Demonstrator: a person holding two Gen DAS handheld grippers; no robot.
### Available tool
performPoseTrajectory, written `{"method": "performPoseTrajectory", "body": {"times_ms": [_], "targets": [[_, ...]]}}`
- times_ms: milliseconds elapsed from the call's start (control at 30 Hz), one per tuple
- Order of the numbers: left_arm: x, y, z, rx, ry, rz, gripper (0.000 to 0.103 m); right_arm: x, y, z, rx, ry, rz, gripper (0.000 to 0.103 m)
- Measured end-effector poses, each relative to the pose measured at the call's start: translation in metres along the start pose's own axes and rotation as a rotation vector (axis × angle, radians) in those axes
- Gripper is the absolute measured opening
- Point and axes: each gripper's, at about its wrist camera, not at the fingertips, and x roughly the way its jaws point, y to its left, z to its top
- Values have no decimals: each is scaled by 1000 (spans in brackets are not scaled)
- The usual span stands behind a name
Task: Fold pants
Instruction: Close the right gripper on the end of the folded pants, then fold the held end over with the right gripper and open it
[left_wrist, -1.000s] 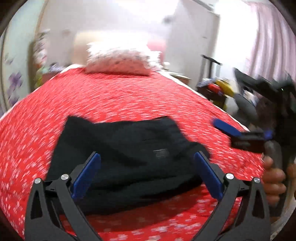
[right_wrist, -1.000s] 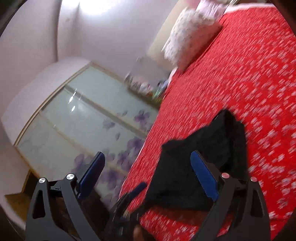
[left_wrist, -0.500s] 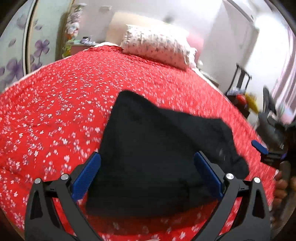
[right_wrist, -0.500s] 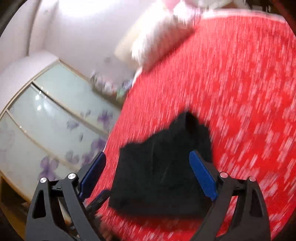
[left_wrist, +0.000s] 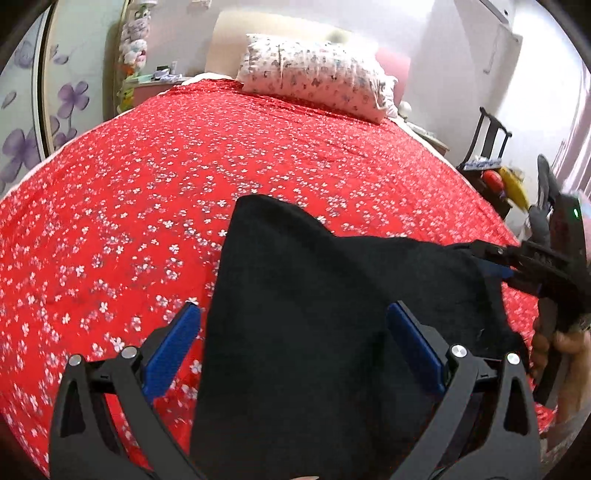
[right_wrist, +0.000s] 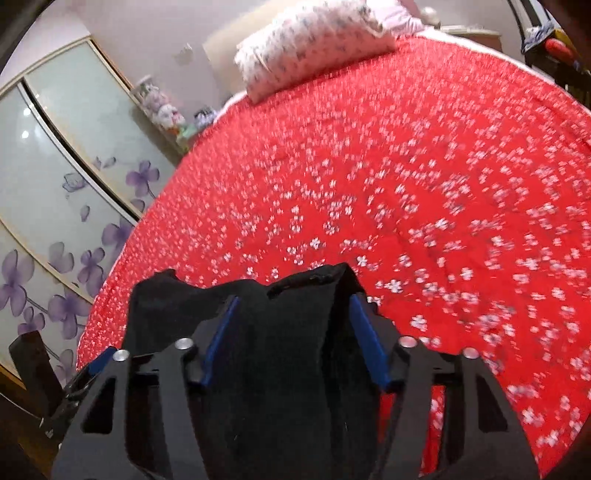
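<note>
1. Black plastic fingers with blue pads make up the left gripper (left_wrist: 295, 332), nearest in the left wrist view; its jaws stand wide apart, hovering over the cloth with nothing between them clamped.
2. The black fabric pants (left_wrist: 332, 314) lie bunched on the near part of the bed, the left blue pad (left_wrist: 173, 350) over the red cover just beside the cloth's left edge and the other pad over the cloth itself.
3. In the right wrist view the right gripper (right_wrist: 293, 336) has its blue pads drawn in on either side of a raised fold of the pants (right_wrist: 280, 350); cloth fills the gap between them, so it is clamped on the pants.
4. From the left view the right gripper (left_wrist: 491, 264) reaches in at the right edge of the cloth, its tips on the fabric's upper right corner, with the person's right hand (left_wrist: 561, 347) round its handle.
5. The red bedspread with small white flowers (left_wrist: 258, 155) stretches beyond the pants across the whole bed.
6. A white floral-print pillow (left_wrist: 314, 79) rests at the far head of the bed, well apart from the pants.
7. Frosted wardrobe doors with purple flowers (right_wrist: 55, 206) stand along the left side.
8. A dark chair (left_wrist: 487, 144) at the far right holds red and yellow items, too small to tell.
</note>
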Motion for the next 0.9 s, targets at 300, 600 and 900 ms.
{"method": "performPoseTrajectory", "body": {"times_ms": [300, 600, 900], "targets": [[11, 13, -8, 3, 48, 13, 101, 5, 4, 11, 12, -64, -1, 23], [7, 43, -3, -139, 59, 22, 101, 18, -33, -4, 236, -33, -42, 22], [4, 31, -5, -41, 32, 38, 101, 3, -16, -3, 137, -41, -128, 61]]}}
